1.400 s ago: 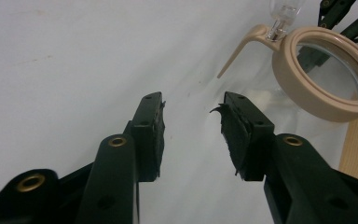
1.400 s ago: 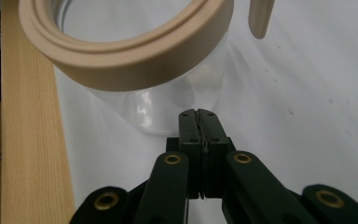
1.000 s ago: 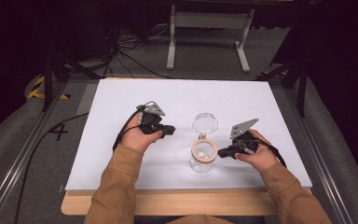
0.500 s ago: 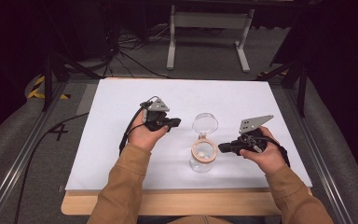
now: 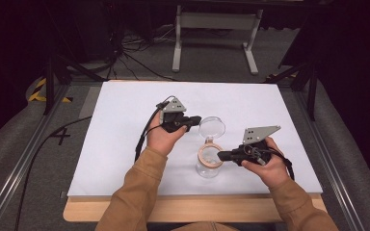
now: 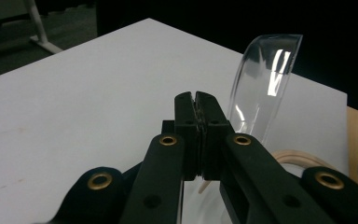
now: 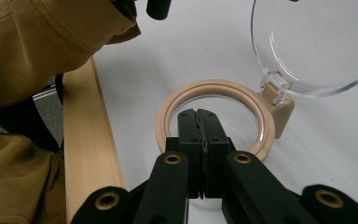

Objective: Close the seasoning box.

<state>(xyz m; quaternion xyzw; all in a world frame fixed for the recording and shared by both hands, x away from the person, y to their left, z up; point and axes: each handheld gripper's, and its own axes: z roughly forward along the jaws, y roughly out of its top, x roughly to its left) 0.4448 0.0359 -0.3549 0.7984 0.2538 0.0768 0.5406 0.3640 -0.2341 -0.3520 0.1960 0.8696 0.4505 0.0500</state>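
Observation:
A small clear jar [image 5: 208,167] with a tan rim ring [image 7: 266,126] stands near the front middle of the white table [image 5: 120,144]. Its hinged clear lid [image 5: 212,128] is swung open and stands up beyond the rim. My left gripper [image 5: 196,120] is shut with nothing in it. In the left gripper view its tips [image 6: 196,99] sit just beside the lid [image 6: 266,79]. My right gripper [image 5: 221,155] is shut too. Its tips [image 7: 198,115] hover over the near side of the ring, above the jar's mouth.
A wooden board edge [image 7: 91,144] runs along the table's front, under tan sleeves [image 5: 135,192]. Behind the table stand a white metal frame [image 5: 212,33] and cables [image 5: 125,53] on the floor. Bare white surface lies to the left and at the back.
My left gripper has moved right and away from the person, up to the open lid. The right gripper has edged left over the jar's rim. The jar has stayed put.

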